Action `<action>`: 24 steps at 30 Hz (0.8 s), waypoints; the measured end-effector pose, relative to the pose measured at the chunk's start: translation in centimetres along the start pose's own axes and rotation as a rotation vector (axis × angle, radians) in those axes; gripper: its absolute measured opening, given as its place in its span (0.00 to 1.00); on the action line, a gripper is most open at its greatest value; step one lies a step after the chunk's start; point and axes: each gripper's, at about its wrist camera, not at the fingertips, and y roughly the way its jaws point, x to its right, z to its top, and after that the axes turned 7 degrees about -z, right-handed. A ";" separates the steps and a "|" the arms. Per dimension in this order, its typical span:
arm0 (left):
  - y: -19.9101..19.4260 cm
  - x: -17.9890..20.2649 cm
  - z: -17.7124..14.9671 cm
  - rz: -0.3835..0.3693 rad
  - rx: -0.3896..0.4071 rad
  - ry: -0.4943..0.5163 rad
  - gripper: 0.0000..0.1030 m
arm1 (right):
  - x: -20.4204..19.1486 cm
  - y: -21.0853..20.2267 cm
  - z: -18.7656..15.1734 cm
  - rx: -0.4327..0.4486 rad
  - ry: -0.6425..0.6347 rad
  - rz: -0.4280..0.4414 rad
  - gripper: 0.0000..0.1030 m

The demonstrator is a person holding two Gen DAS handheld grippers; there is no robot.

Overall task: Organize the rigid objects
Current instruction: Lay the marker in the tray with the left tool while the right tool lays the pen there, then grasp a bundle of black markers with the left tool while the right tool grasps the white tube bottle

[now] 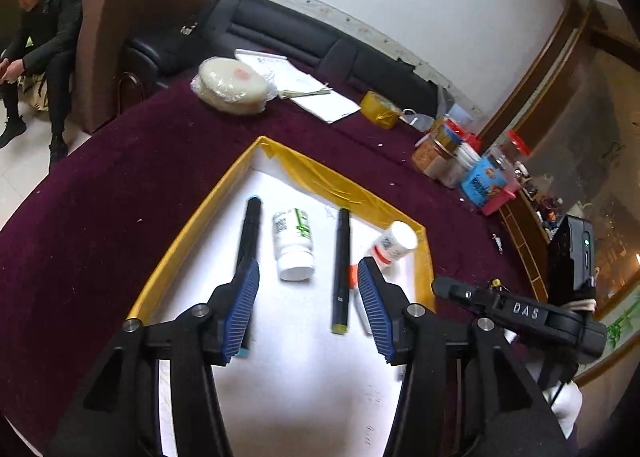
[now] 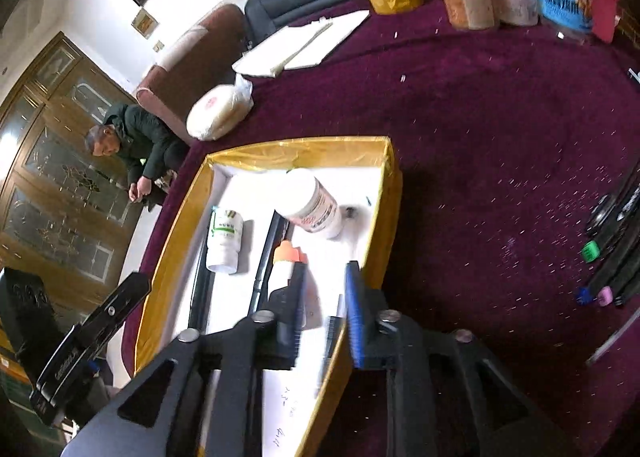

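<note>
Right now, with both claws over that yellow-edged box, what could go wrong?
The right gripper straddles the box's yellow wall; closing or dropping could catch or tip the tray.

The bottle with the red label lies tilted on a black marker, so a nudge might send it rolling.

The left gripper hangs open over the green-labelled bottle and could bump it if it lowers.
</note>
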 end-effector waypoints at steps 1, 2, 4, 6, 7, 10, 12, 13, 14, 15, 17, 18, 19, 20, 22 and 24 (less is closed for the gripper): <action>-0.1 0.3 -0.1 -0.005 0.000 0.004 0.48 | 0.3 -0.5 0.0 0.012 0.003 -0.004 0.26; -0.2 0.7 -0.2 -0.014 0.001 0.012 0.48 | 0.8 -1.0 0.0 0.025 0.008 -0.006 0.27; -0.5 1.9 -0.5 -0.034 0.003 0.039 0.51 | 2.4 -2.4 -0.1 0.058 0.023 -0.011 0.27; -0.6 3.6 -0.9 -0.058 -0.007 0.080 0.58 | 4.7 -4.0 -0.4 0.097 0.047 -0.037 0.29; -0.5 4.3 -1.1 -0.069 -0.013 0.099 0.58 | 6.1 -4.7 -0.6 0.117 0.066 -0.055 0.29; 0.4 7.3 -2.0 -0.127 -0.060 0.168 0.58 | 11.1 -7.9 -1.3 0.184 0.136 -0.135 0.32; 1.7 9.4 -2.9 -0.164 -0.111 0.204 0.58 | 14.6 -9.6 -2.0 0.221 0.193 -0.197 0.34; 2.3 10.5 -3.5 -0.176 -0.135 0.219 0.58 | 16.3 -10.3 -2.4 0.233 0.227 -0.221 0.34; 3.2 11.8 -4.1 -0.191 -0.167 0.238 0.58 | 18.3 -11.0 -2.9 0.244 0.267 -0.239 0.34; 3.7 12.6 -4.5 -0.199 -0.187 0.251 0.58 | 19.6 -11.4 -3.3 0.249 0.294 -0.248 0.34; 5.1 14.8 -5.5 -0.212 -0.232 0.288 0.58 | 22.4 -11.9 -4.3 0.254 0.352 -0.261 0.34; 5.9 16.1 -6.0 -0.209 -0.250 0.316 0.58 | 23.2 -11.9 -4.5 0.254 0.370 -0.264 0.34; 6.6 17.3 -6.5 -0.201 -0.265 0.344 0.58 | 24.1 -11.8 -4.6 0.255 0.386 -0.267 0.34; 7.1 18.1 -6.8 -0.197 -0.273 0.363 0.58 | 24.7 -11.8 -4.8 0.255 0.399 -0.271 0.34; 8.5 19.9 -7.6 -0.190 -0.296 0.400 0.58 | 25.8 -11.4 -4.8 0.254 0.414 -0.274 0.34; 10.0 21.7 -8.1 -0.175 -0.316 0.436 0.58 | 26.5 -10.6 -4.2 0.246 0.419 -0.275 0.34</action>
